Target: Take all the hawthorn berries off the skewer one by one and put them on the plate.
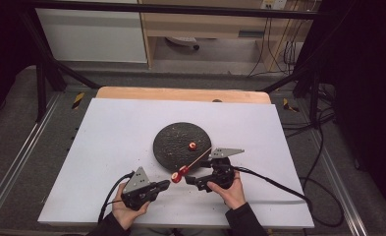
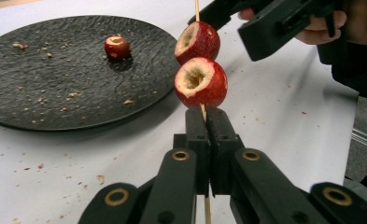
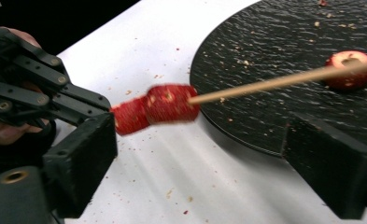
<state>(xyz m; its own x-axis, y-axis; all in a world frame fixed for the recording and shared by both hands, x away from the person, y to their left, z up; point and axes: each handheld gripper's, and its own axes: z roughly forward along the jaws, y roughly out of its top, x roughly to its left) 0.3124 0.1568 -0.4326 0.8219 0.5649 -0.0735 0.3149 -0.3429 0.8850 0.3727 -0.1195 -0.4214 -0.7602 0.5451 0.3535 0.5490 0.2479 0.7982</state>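
— What have you got in your left?

— My left gripper (image 2: 204, 116) has its jaws pressed together on the bare end of a thin wooden skewer (image 1: 199, 158), just below the lower of two red fruits (image 2: 201, 82) threaded on it. Both are hollowed where the core was (pale flesh shows in the holes), and the second one (image 2: 197, 42) sits touching the first, farther up the stick.

— And your right?

— My right gripper (image 3: 197, 158) stands spread wide, nothing between its jaws. It hangs just beside the skewer, near the fruit, without touching either.

— Where does the skewer sit over the table?

— From above, it slants from my left gripper (image 1: 167, 184) up toward the dark round plate (image 1: 173, 142), its far tip over the plate's near edge. The fruits hang off the plate, over the white table (image 1: 112, 137), between my two grippers.

— Anything on the plate?

— One more red fruit (image 1: 192, 145), lying alone among crumbs, well apart from the skewered pair.
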